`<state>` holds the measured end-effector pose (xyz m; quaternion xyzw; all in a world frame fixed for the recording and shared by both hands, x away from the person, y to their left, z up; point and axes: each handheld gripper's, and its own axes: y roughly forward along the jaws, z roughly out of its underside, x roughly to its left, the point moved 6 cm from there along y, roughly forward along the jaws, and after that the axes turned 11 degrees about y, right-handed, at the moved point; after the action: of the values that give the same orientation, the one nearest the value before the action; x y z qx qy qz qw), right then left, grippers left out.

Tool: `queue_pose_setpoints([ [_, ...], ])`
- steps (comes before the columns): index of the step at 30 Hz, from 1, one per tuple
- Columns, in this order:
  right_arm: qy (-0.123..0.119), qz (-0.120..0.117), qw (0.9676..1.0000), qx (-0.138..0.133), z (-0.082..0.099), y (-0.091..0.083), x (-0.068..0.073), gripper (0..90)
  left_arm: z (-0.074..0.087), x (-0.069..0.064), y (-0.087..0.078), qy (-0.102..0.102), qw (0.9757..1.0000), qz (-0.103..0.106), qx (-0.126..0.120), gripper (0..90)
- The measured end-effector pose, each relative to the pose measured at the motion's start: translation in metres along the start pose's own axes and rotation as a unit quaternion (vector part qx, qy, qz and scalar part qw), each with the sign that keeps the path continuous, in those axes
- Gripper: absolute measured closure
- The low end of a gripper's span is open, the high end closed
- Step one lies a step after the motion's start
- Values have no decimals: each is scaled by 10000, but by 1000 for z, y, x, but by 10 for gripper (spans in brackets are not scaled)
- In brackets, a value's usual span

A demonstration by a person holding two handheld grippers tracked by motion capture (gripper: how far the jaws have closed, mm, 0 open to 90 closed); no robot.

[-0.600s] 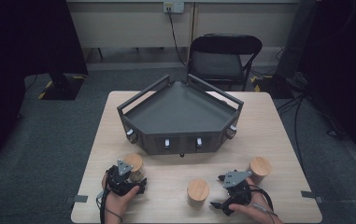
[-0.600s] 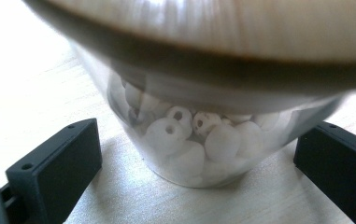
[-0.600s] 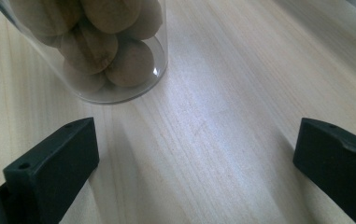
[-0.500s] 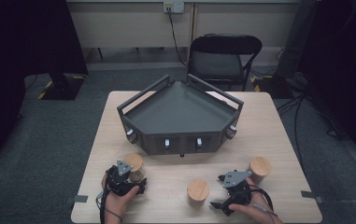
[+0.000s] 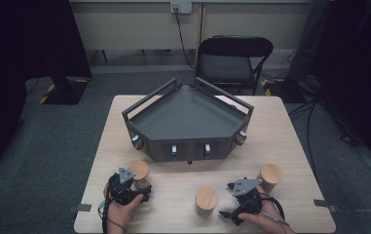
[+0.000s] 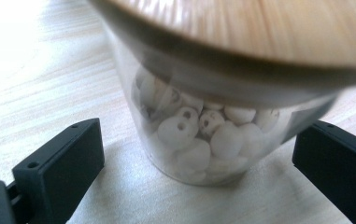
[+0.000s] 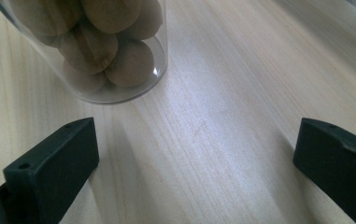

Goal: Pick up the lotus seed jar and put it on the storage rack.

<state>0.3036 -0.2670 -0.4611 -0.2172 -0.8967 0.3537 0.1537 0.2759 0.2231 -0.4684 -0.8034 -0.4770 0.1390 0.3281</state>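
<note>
Both hands sit low at the near edge, left gripper (image 5: 133, 184) and right gripper (image 5: 228, 199) each with jaws spread wide, gripping nothing.

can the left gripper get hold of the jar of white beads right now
Probably yes. The left gripper is open, its jaws standing either side of the jar of white beads without touching it, and nothing lies between them on the table.

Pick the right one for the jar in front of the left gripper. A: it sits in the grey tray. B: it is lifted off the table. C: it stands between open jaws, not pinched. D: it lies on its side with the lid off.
C: the jar of white beads stands on the table with gaps to both jaws of the left gripper.
</note>
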Motion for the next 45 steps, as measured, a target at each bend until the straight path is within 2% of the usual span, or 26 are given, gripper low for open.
queue_pose_setpoints([
  [11, 0, 0, 10000, -1, 0, 0, 0, 0, -2, -1, 0, -36, 9998, -130, -154, 52],
  [17, 1, 1, 10000, 0, 0, 0, 0, 0, -2, 0, -1, -53, 9994, -122, -328, 113],
  [27, 1, 0, 10000, -1, 0, 0, 0, 0, -2, 2, 0, -87, 9992, -21, -385, 184],
  [31, -3, 1, 10000, -3, 0, 0, 0, 0, -3, 1, 0, -16, 9991, -32, -426, 236],
  [34, -1, 1, 10000, -1, 0, 0, 0, 0, -3, 0, 0, -5, 9990, -51, -434, 238],
  [40, 0, 1, 10000, 0, 0, 0, 0, 0, -6, -2, -1, 178, 9990, -129, -381, 250],
  [45, -1, 1, 10000, -1, 0, 0, 0, 0, -7, -3, -1, 197, 9991, -85, -366, 251],
])
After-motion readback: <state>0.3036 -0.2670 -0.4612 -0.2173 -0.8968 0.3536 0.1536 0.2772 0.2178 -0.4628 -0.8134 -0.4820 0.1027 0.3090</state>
